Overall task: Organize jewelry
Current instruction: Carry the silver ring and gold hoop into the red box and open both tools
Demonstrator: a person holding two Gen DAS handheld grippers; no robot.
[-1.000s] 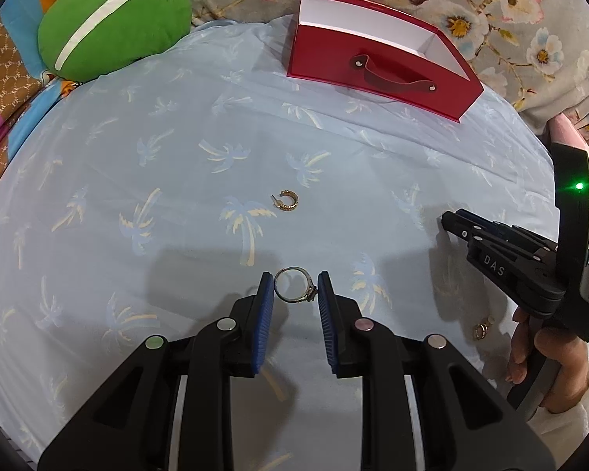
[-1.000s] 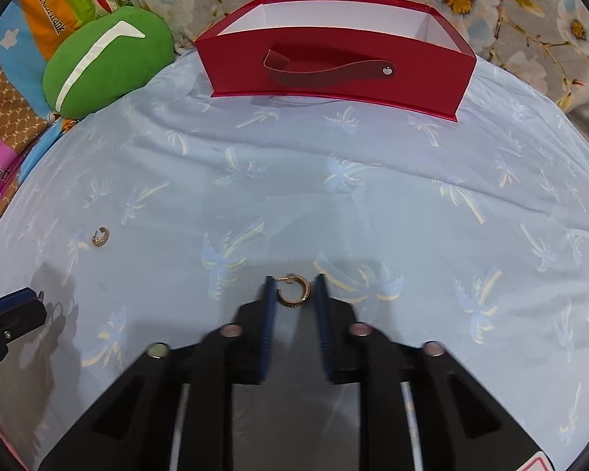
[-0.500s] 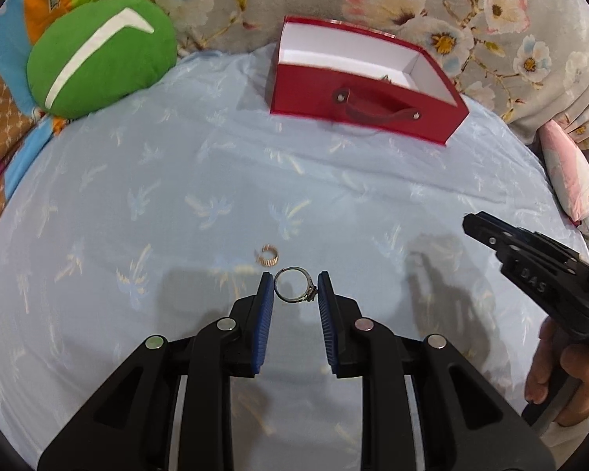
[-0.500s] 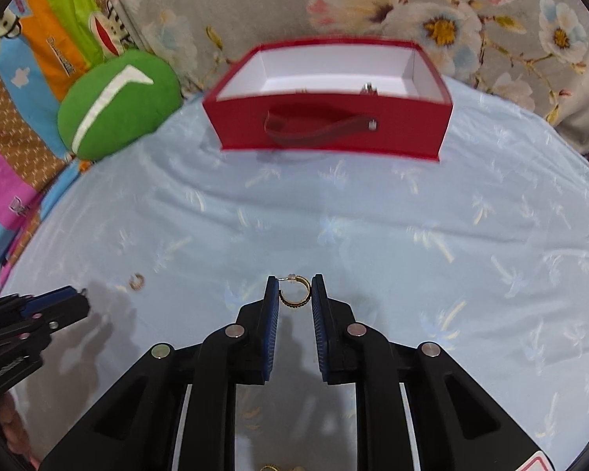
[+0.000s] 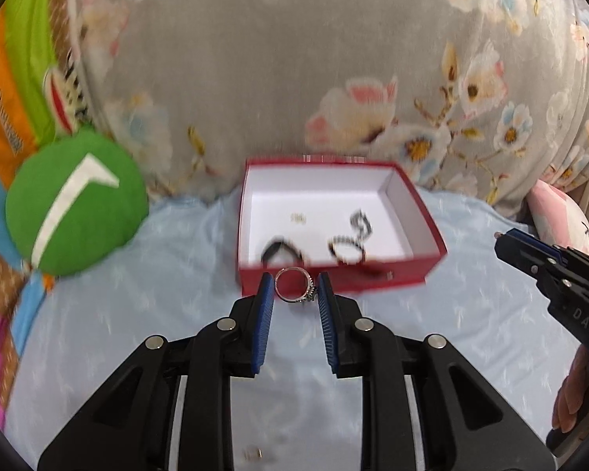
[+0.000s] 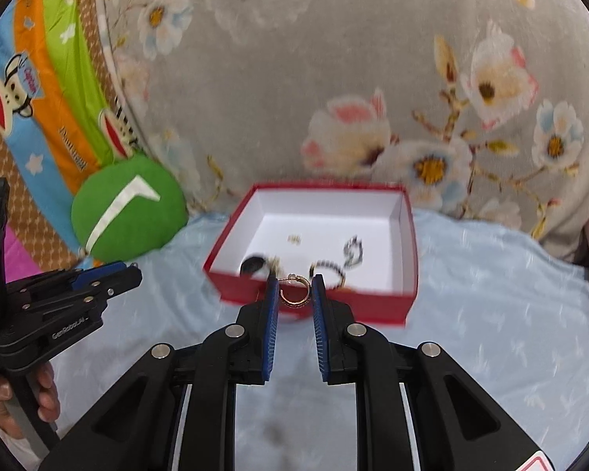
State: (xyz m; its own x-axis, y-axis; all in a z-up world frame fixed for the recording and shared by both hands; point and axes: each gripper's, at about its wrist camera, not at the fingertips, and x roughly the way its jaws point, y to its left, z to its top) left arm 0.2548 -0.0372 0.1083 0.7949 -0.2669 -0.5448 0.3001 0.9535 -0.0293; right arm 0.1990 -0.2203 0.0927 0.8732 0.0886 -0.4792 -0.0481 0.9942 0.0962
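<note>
While the left gripper (image 5: 295,288) is pinching a silver ring (image 5: 294,285) and the right gripper (image 6: 294,289) is clamping a gold hoop (image 6: 295,293), both are hanging before the red box (image 6: 373,304) holding jewelry

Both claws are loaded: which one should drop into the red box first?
Right, probably. Its claw holds the gold hoop earring already level with the red cardboard box's front wall; the left claw appears farther back.

You had a silver ring (image 5: 294,285) with a small stone cluster upright between your left tool's tips, and a gold hoop earring (image 6: 294,293) between your right tool's. Just ahead of both sat the open red box (image 5: 426,223), white-lined, holding dark beaded bracelets (image 5: 347,251) and a small gold piece (image 5: 297,218).
</note>
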